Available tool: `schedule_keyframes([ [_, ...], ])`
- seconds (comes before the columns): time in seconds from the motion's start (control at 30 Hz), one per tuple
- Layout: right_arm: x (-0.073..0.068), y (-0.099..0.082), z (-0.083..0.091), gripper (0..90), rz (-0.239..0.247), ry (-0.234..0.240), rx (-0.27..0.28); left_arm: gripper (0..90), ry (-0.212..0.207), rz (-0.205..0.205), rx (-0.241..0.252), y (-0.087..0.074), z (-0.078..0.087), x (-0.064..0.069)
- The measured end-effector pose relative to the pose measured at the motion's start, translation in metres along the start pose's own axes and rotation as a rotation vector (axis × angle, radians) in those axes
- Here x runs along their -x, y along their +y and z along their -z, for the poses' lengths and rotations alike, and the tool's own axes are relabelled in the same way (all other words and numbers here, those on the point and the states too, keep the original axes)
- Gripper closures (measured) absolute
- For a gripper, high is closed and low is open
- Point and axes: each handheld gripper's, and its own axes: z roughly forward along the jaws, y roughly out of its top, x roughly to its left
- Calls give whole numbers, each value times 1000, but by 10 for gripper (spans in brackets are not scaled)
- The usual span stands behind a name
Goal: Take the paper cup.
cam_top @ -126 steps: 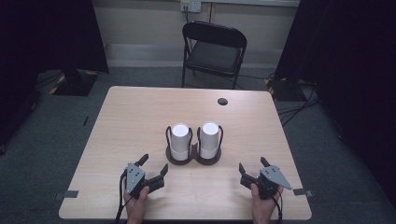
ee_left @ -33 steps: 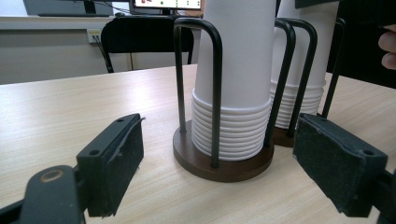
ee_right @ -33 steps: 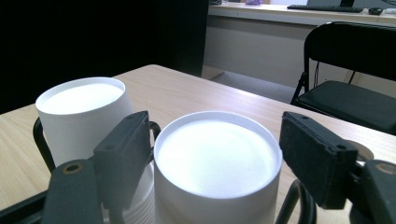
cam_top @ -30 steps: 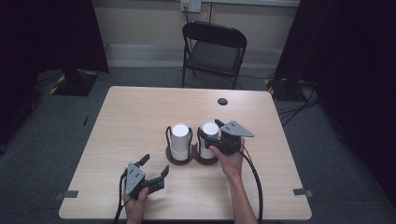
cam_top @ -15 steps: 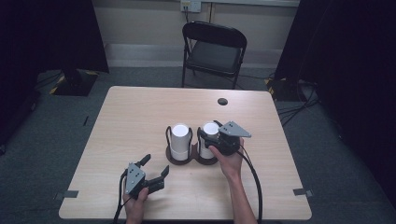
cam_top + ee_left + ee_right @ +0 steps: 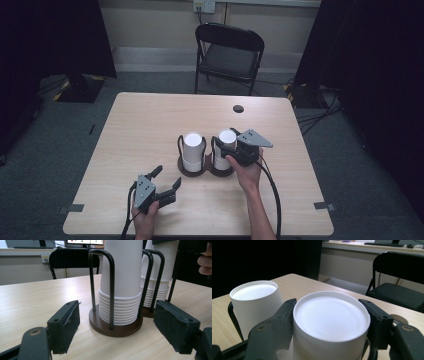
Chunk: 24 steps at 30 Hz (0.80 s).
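Right claw (image 6: 227,146) is pinching the top cup of the right cup stack (image 6: 223,150); in the right gripper view both jaws are pressing flat against the sides of that upside-down white cup (image 6: 331,325). Jaws have just been closing onto it. The stack is sitting in the right half of a double wire cup holder (image 6: 206,167) near the middle of the desk (image 6: 150,125), just right of the left cup stack (image 6: 192,151), which is sitting in the other half, untouched. Left claw (image 6: 167,179) is resting on the desk near the front edge, jaws spread with nothing between them, pointing at the holder's dark round base (image 6: 115,326) from close by. A black folding chair (image 6: 229,50) is standing behind the desk.
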Motion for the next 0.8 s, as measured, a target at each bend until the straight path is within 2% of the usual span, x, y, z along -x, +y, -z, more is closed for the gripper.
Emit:
schedule_keyframes([
  [0.17,0,3,3,338,-10,0,24,236,-3,-3,-3,0,0,0],
  [0.3,1,6,3,339,-12,5,19,233,-2,8,2,0,0,0],
  [0.6,1,16,5,341,-23,22,36,220,-8,-3,-2,0,0,0],
  [0.8,1,20,7,341,-22,17,35,214,-6,-4,-1,0,0,0],
])
